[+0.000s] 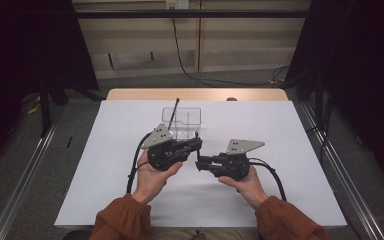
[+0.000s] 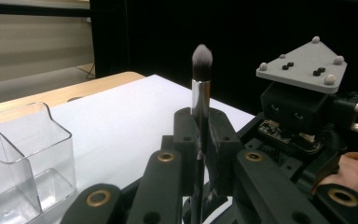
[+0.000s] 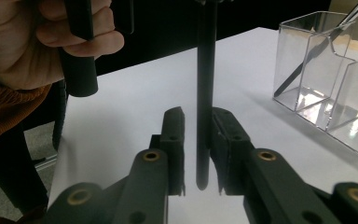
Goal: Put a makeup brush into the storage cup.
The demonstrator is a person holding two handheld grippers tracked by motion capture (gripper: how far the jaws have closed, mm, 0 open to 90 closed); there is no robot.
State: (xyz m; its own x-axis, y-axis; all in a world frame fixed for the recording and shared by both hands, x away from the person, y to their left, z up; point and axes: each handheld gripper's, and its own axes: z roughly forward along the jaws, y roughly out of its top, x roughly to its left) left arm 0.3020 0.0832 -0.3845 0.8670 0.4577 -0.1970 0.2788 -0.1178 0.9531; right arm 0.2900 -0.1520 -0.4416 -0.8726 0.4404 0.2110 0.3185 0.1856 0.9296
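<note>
A makeup brush (image 2: 200, 93) with a silver ferrule and grey-white bristles stands upright, bristles up. My left gripper (image 2: 200, 135) is shut on its black handle. In the high view the left gripper (image 1: 197, 142) sits just in front of a clear organizer (image 1: 181, 120), and the right gripper (image 1: 198, 164) meets it from the right. In the right gripper view the brush's handle (image 3: 205, 93) hangs down between my right gripper's (image 3: 198, 149) jaws. A gap shows on the left side of the handle, so that gripper is open around it.
The clear compartmented organizer (image 3: 335, 70) holds another brush (image 3: 326, 42) leaning in a back compartment. The white tabletop (image 1: 130, 190) has a wooden strip (image 1: 195, 94) at its far edge. Dark curtains and floor rails flank the table.
</note>
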